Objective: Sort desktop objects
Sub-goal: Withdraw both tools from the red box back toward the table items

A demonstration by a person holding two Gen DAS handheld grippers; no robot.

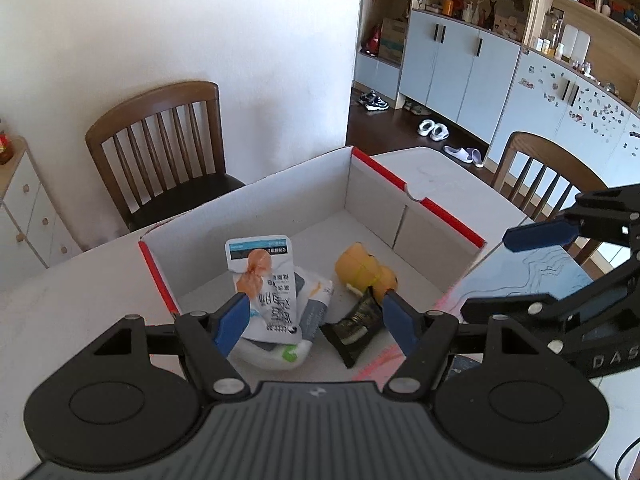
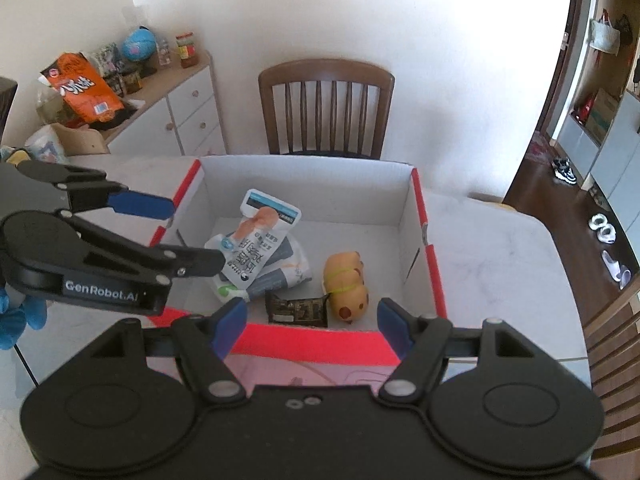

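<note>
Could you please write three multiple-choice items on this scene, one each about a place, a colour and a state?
1. Where does the yellow plush toy lie?
A. Inside the box
B. On the chair
C. On the table outside the box

2. What colour trims the rim of the white cardboard box?
A. Green
B. Red
C. Yellow

3. How do the jaws of the left gripper stand?
A. Shut on a packet
B. Shut on nothing
C. Open, holding nothing

Answers:
1. A, the toy rests on the box floor beside the black packet.
2. B, red bands run along the box edges.
3. C, its blue fingers stand wide apart over the white packets.
</note>
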